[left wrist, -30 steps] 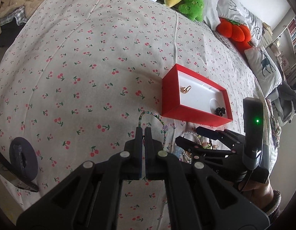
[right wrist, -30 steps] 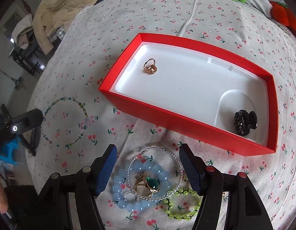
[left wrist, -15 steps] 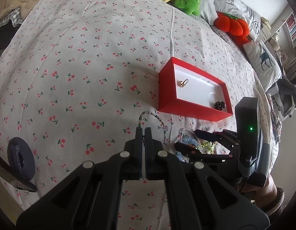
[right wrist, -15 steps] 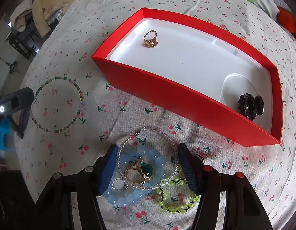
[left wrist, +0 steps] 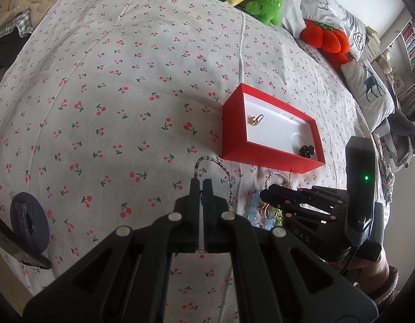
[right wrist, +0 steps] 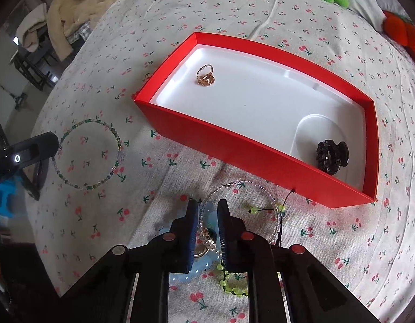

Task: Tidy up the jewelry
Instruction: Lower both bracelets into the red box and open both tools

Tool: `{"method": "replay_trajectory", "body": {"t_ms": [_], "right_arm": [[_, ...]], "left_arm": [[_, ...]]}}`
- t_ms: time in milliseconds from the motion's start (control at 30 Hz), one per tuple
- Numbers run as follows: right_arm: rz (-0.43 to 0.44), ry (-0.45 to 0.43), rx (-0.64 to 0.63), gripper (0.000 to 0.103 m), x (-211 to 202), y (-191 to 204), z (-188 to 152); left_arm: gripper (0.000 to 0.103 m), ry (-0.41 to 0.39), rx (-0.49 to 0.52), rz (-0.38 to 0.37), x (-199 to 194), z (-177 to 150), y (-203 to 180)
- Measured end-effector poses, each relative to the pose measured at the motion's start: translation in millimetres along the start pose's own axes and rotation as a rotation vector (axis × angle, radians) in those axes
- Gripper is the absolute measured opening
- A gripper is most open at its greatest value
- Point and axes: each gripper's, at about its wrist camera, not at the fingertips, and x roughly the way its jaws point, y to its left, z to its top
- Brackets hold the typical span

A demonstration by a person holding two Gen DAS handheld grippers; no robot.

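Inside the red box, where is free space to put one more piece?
The white floor of the red box is bare between the gold ring at one end and the black hair clip in the round recess at the other. Outside it is crowded: bracelets lie piled around the right claw.

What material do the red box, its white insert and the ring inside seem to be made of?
Red box: likely matte cardboard, with thin flat walls and sharp folded corners.
White insert: probably moulded plastic or foam, smooth, with rounded recesses.
Ring: gold-coloured metal by its shine; real gold or plating cannot be told.
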Motion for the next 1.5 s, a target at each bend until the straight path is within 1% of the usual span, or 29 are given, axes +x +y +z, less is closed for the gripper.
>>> {"method": "replay_trajectory", "body": {"t_ms": [100, 333, 433, 867, 1067, 1200, 1400, 1500], "right_arm": [[-0.009, -0.014, 0.014, 0.007, 2, -1, 4], [0.019, -0.042, 0.048, 0.006, -4, -4, 5], [0.035, -0.065, 0.053, 0.004, -15, -5, 4], [0.101, -0.192, 0.098, 0.004, -71, -10, -3], [0.106, -0.248, 0.107, 0.004, -91, -8, -2], [0.091, -0.293, 0.115, 0.004, -106, -11, 0], [0.072, -0.354, 0.176, 0.004, -120, -29, 9], [0.071, -0.368, 0.214, 0.004, -120, -41, 16]], "left_arm": [[0.002, 0.003, 0.0, 0.001, 1, 0, -1], [0.002, 0.005, 0.005, 0.0, 2, -1, -3], [0.002, 0.001, 0.002, -0.004, 1, 0, -2], [0.002, -0.056, 0.012, -0.038, -15, 2, -8], [0.002, -0.077, 0.014, -0.061, -18, 2, -15], [0.003, -0.1, 0.028, -0.081, -21, 5, -24], [0.003, -0.119, 0.045, -0.105, -15, 16, -42], [0.003, -0.12, 0.051, -0.119, -7, 24, -51]]}}
